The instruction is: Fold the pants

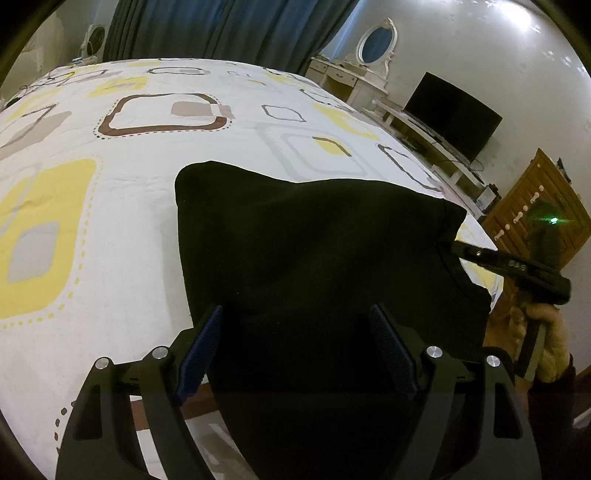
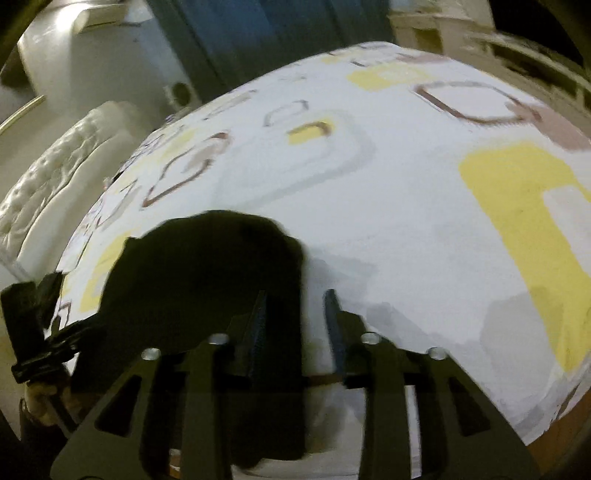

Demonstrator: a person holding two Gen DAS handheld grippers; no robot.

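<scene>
The black pants are lying folded in a compact block on the bed. The left hand-held gripper is hovering wide open over them, gripping nothing. The right hand-held gripper is standing partly open at their edge, pads apparently clear; best lifted straight off so the fold stays flat.

Ahead of the grippers spreads a white bedsheet printed with yellow, brown and grey rounded squares. Beyond its far edge hangs a dark blue curtain. To the far right of the left gripper's view stand a white dressing table with an oval mirror, a dark television on a low white stand, and a wooden drawer cabinet. Left of the right gripper's view lies a tufted cream headboard.
</scene>
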